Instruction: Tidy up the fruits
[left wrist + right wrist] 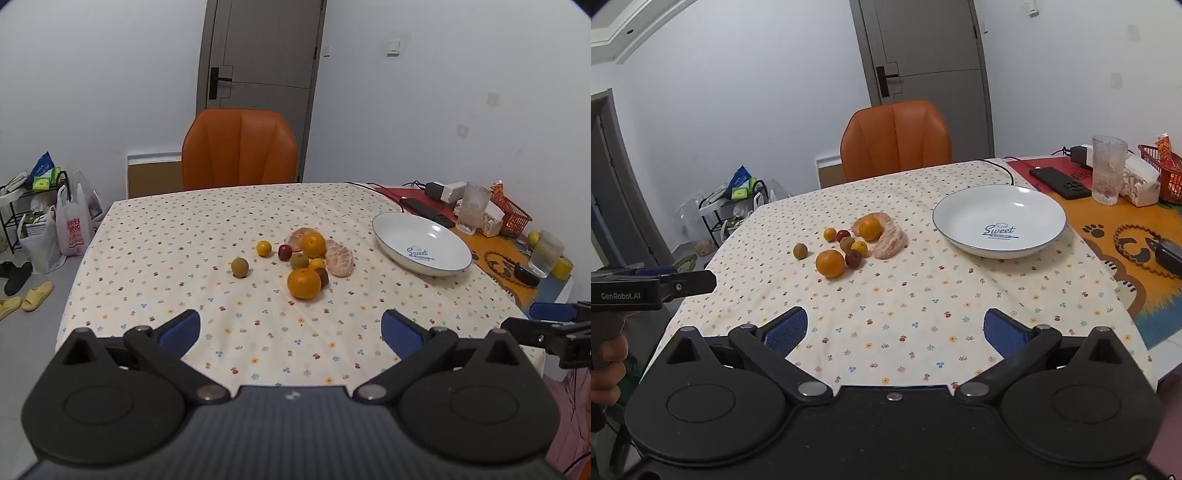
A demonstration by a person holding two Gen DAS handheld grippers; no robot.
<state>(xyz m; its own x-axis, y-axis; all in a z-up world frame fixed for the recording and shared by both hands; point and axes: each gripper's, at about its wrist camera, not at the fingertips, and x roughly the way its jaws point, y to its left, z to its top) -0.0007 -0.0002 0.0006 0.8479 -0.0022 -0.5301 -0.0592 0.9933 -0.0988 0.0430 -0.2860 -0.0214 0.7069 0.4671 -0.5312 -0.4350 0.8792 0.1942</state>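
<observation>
Right claw (892, 334) open; fruit pile (855, 243) beside plate (999, 218); chair (895, 136) behind.

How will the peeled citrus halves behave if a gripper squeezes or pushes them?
The peeled halves look soft and skinless, so they would likely squash or split into segments under hard pads. Lying flat-side down, they probably won't roll, unlike the round orange beside them.

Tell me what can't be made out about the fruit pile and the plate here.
- Peeled citrus half, right wrist view: mostly hidden behind an orange.
- Red fruit, left wrist view: half hidden by the nearest orange; its kind is unclear.
- Small print under "Sweet" on the plate: too small in both views.
</observation>
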